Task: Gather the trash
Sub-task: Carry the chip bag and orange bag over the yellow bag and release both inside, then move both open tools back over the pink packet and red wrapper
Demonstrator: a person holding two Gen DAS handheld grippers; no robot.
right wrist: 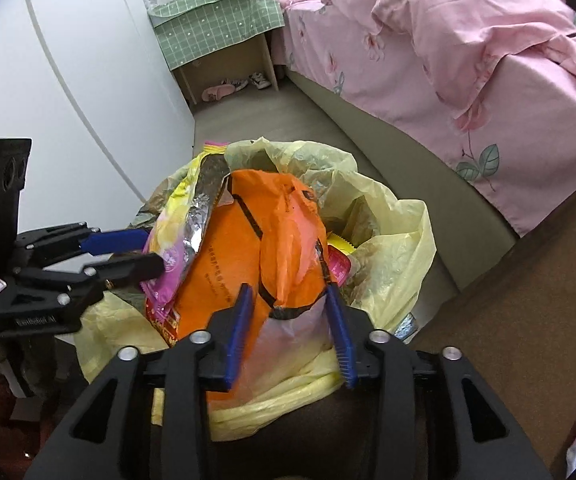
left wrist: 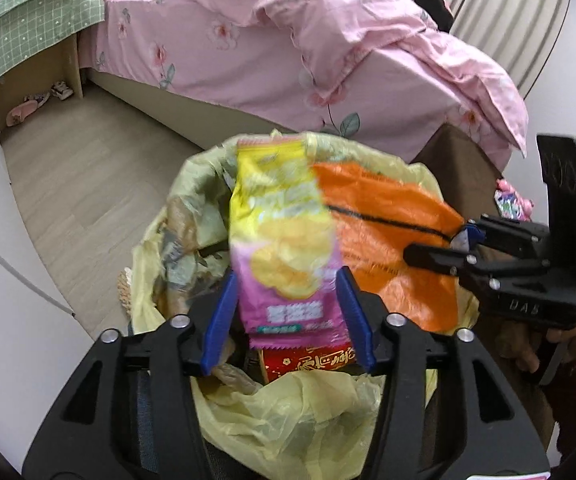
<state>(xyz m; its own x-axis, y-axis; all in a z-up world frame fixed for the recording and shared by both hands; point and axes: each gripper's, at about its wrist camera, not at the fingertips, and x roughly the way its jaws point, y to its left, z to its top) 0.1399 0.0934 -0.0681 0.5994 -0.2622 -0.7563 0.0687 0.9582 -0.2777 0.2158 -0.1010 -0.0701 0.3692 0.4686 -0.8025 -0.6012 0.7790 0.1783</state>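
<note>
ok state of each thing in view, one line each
chip bag: upright between the left gripper's blue pads, over the bin
orange bag: crumpled on top of the bin, one end between the right gripper's pads
bin liner: open, stuffed past the rim
red packet: lying in the bin under the chip bag
bed: unmade, pink cover rumpled
</note>
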